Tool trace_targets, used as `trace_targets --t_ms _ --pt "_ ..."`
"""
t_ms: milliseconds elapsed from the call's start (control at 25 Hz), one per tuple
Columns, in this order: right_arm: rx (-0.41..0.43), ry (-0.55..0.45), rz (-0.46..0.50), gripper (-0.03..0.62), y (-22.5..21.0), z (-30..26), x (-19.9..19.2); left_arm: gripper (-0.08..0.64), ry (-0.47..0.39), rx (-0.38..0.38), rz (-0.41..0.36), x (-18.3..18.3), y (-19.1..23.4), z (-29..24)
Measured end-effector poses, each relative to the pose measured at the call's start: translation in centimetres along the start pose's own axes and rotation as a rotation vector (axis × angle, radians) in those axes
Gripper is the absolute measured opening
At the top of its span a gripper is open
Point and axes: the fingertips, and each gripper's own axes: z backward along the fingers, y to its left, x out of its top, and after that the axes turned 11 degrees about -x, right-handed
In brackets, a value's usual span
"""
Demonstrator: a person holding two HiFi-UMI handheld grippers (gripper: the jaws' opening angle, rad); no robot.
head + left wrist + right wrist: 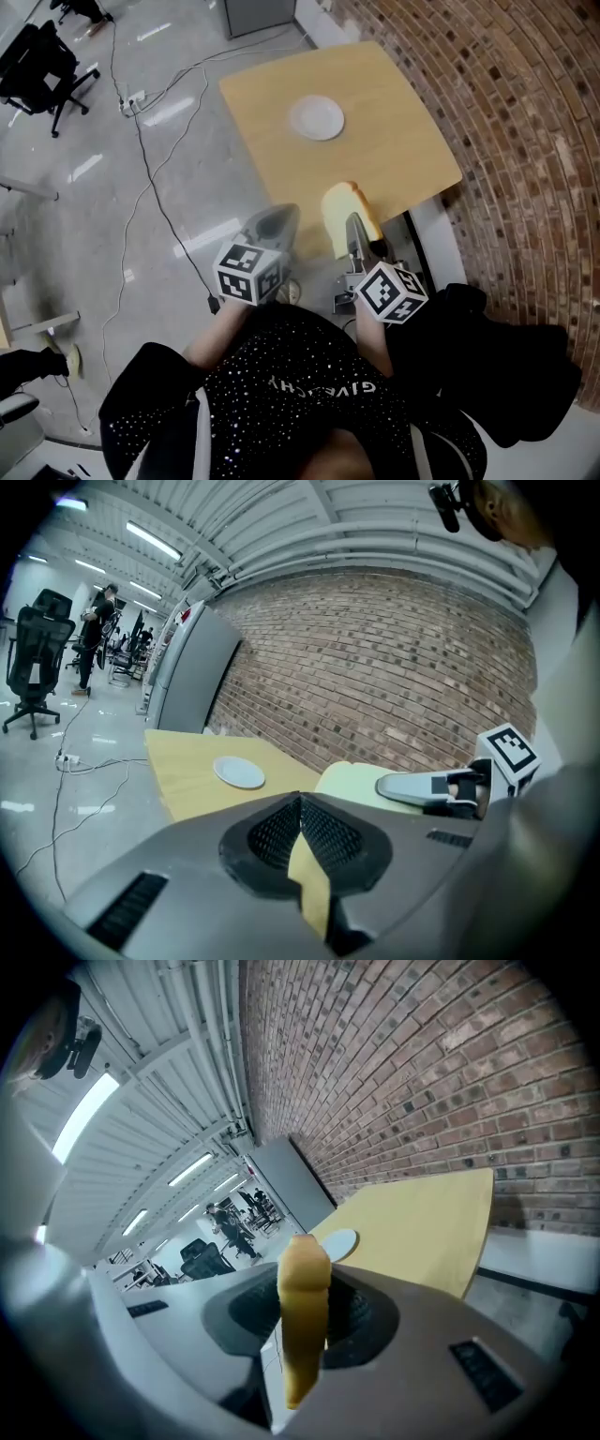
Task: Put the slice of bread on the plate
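Your right gripper [355, 223] clamps the slice of bread [339, 208] upright at lower centre — the plate [316, 118] lies straight up-frame on the table [398, 131]. Your left gripper [278, 217] is closed, empty.

Matt wood table [375, 112]; smooth plate [317, 118]; rough brick wall [525, 141].

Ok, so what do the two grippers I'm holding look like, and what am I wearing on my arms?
The left hand-held gripper and right hand-held gripper are smooth grey shells with black textured pads. Each carries a white cube with black square markers. The sleeves are black, the top speckled white.
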Motion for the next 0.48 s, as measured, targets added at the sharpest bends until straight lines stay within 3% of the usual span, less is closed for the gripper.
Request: trace_targets --t_ms 480 --pt "-0.084 0.046 -0.019 0.095 -0.9 -9.0 4.4 0.011 0.070 -0.048 0.051 3.8 6.8 -7.6"
